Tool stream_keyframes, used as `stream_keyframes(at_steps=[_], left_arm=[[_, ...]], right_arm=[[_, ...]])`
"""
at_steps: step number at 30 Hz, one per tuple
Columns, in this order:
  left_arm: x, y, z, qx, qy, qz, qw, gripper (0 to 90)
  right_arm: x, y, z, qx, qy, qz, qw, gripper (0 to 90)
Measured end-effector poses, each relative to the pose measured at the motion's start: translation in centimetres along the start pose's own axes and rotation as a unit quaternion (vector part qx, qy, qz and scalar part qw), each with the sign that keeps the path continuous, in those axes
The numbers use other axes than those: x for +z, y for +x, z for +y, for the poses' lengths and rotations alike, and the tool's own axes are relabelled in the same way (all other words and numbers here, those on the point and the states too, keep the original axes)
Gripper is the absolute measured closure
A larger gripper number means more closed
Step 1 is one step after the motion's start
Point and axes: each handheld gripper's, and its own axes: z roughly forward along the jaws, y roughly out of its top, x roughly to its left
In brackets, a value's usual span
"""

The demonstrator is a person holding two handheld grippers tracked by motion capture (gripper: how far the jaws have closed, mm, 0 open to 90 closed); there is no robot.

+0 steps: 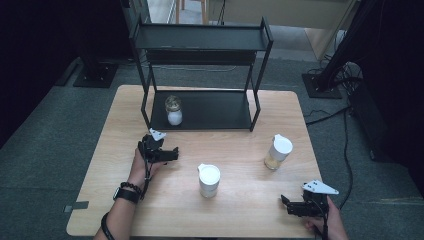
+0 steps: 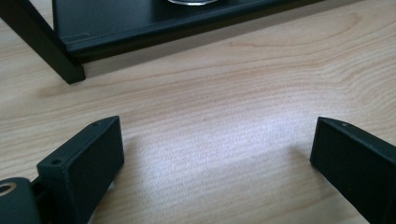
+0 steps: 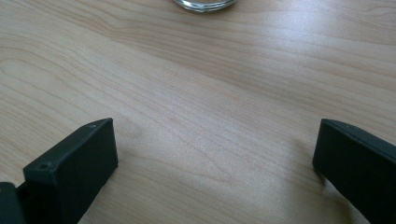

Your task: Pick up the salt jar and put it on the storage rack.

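Pale wooden table [image 1: 240, 165] on grey carpet: left gripper [image 1: 172, 154] wide apart, empty, just before the black shelf rack [image 1: 210, 111] holding a glass jar [image 1: 173, 110]; 2 white-lidded jars [image 1: 209, 180] [image 1: 278, 152] mid-table, no readable labels; right gripper [image 1: 286, 202] wide, empty, near corner

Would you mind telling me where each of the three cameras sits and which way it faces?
High view: above the person's side, looking forward and down on the wooden table, black rack and three jars; forearms and both grippers show.
Left gripper view: rides the left gripper, facing the rack's lower shelf; open jaws show.
Right gripper view: rides the right gripper, low over the table toward a jar's base; open jaws show.
Shared: wooden tabletop.
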Motion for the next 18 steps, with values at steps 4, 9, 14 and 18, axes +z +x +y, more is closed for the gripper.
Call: stream_keyframes(at_steps=[4, 9, 14, 18], left_arm=[[-0.4, 0.1, -0.4, 0.000, 0.000, 0.000, 1.0000, 2.9], [-1.0, 0.2, -0.9, 0.003, 0.000, -0.003, 1.0000, 2.9], [-1.3, 0.3, -1.3, 0.002, 0.000, -0.003, 1.0000, 2.9], [-1.6, 0.4, -1.6, 0.003, -0.001, -0.003, 1.0000, 2.9]], right_arm=[[0.0, 0.0, 0.0, 0.000, 0.000, 0.000, 1.0000, 0.0], [0.0, 0.0, 0.0, 0.000, 0.000, 0.000, 1.0000, 0.0], [0.0, 0.0, 0.0, -0.001, -0.001, -0.002, 1.0000, 0.0], [0.0, 0.0, 0.0, -0.002, -0.001, -0.002, 1.0000, 0.0]])
